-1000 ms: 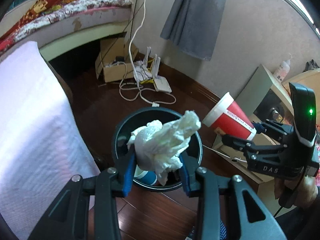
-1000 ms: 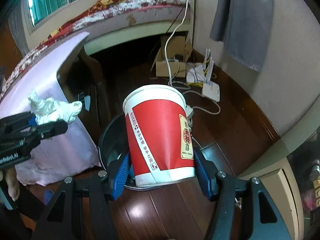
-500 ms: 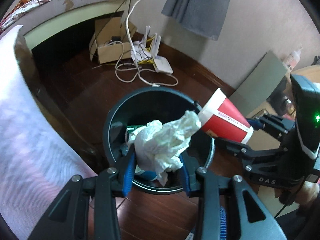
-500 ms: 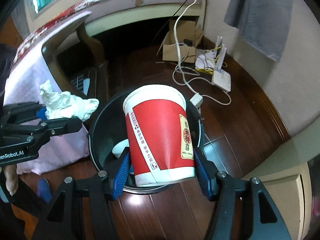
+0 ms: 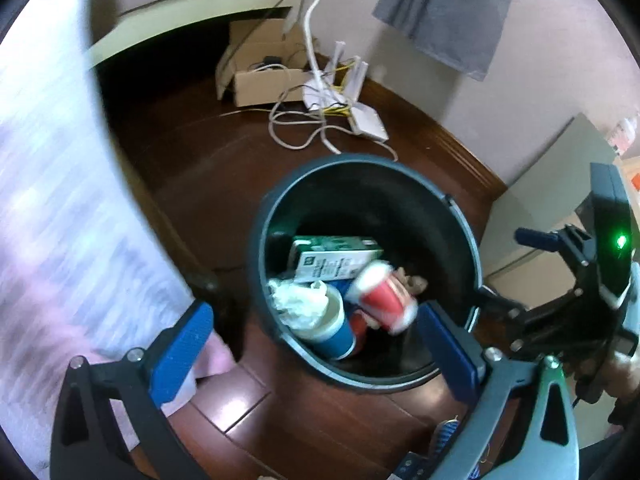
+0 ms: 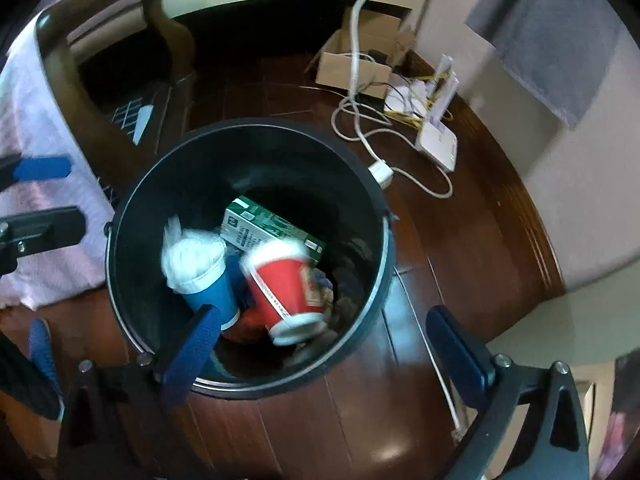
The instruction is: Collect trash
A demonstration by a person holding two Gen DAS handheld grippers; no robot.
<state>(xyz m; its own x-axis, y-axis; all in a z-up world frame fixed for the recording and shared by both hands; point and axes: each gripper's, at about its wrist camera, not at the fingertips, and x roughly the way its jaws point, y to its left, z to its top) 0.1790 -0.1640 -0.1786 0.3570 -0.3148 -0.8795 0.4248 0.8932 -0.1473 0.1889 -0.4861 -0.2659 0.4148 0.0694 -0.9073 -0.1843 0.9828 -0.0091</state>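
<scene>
A dark round trash bin (image 5: 280,200) (image 6: 120,200) stands on the wood floor. Inside lie a red paper cup (image 5: 382,298) (image 6: 286,286), a crumpled white tissue (image 5: 298,300) (image 6: 192,254) on a blue cup (image 5: 338,340) (image 6: 214,294), and a green and white carton (image 5: 334,258) (image 6: 266,226). My left gripper (image 5: 316,328) is open and empty above the bin's near rim. My right gripper (image 6: 334,326) is open and empty over the bin; it also shows at the right of the left wrist view (image 5: 568,276).
A pink cloth (image 5: 52,200) covers furniture left of the bin. A cardboard box (image 5: 264,84), white cables (image 5: 304,132) and a white router (image 5: 368,122) lie on the floor behind. A grey-green cabinet (image 5: 552,184) stands at the right. A grey cloth (image 5: 452,8) hangs on the wall.
Both grippers opened over the bin. The tissue dropped from the left and the red cup from the right; both now lie inside the bin.
</scene>
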